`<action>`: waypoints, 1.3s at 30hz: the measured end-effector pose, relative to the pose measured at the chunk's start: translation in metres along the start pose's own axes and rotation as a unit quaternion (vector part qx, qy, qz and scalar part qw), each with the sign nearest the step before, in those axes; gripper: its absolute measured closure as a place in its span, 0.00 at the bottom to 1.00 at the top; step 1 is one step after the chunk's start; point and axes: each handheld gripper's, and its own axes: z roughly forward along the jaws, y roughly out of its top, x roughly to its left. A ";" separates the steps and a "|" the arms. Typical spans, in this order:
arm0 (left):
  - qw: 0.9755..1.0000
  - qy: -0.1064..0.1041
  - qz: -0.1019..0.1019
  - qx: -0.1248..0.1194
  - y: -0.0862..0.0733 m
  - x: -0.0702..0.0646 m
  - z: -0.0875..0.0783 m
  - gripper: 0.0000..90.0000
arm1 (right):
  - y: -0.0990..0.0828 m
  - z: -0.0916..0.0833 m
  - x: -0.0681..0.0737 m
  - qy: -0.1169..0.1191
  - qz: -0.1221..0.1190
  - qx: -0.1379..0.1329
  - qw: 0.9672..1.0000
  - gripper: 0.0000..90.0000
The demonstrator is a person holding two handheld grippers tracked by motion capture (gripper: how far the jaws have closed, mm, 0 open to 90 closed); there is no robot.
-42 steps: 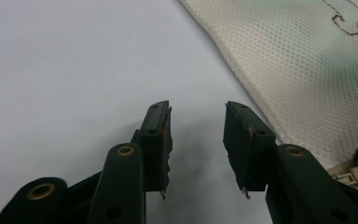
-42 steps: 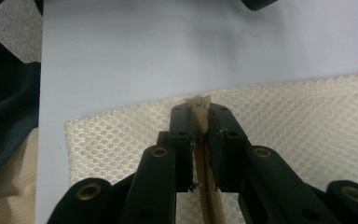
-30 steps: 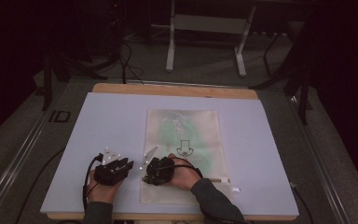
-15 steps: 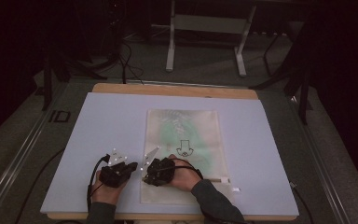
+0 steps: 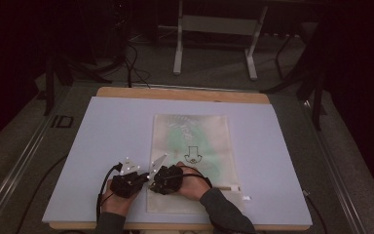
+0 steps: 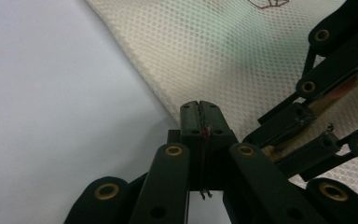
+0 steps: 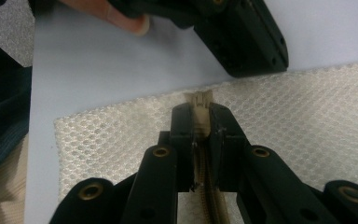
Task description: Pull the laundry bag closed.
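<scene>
A cream mesh bag [image 5: 195, 146] with green contents and a black drawing lies flat on the table. A tan zipper [image 7: 205, 186] runs along its near end. My right gripper [image 5: 153, 184] points left at the bag's near left corner. It is shut on the zipper's end [image 7: 198, 100], which pokes out past the tips. My left gripper [image 5: 145, 179] sits just to the left, almost touching the right one. Its jaws are pressed together on the bag's left edge [image 6: 168, 100]. In the left gripper view my left gripper [image 6: 200, 105] has the right gripper's black links [image 6: 326, 88] beside it.
The pale lavender table top [image 5: 117, 131] has bare room left, right and beyond the bag. A small white tag [image 5: 246, 197] lies by the bag's near right corner. Behind the table's wooden far edge [image 5: 185, 93] stand white frame legs [image 5: 214, 44] on a dark floor.
My left gripper has edged right, up against the bag's near left corner and the right gripper. The right hand and the bag have stayed put.
</scene>
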 end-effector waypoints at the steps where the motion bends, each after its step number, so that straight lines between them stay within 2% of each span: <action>1: 1.000 -0.002 0.001 0.002 0.000 -0.001 0.001 0.99 | 0.000 0.000 0.000 -0.001 -0.002 -0.001 1.000 0.91; 9: 1.000 -0.007 0.001 0.017 -0.001 -0.003 0.005 0.99 | 0.000 0.000 0.000 0.000 0.000 -0.003 1.000 0.91; 14: 1.000 -0.014 -0.016 0.022 -0.002 0.000 0.006 0.99 | 0.000 0.000 0.000 0.001 0.001 0.001 1.000 0.91; 21: 1.000 0.001 -0.007 0.026 -0.001 -0.004 0.007 0.99 | 0.000 -0.001 -0.001 0.002 -0.001 0.004 1.000 0.91; 39: 1.000 -0.007 -0.011 0.026 -0.001 -0.002 0.007 1.00 | -0.005 -0.007 -0.001 -0.002 0.000 0.010 1.000 0.91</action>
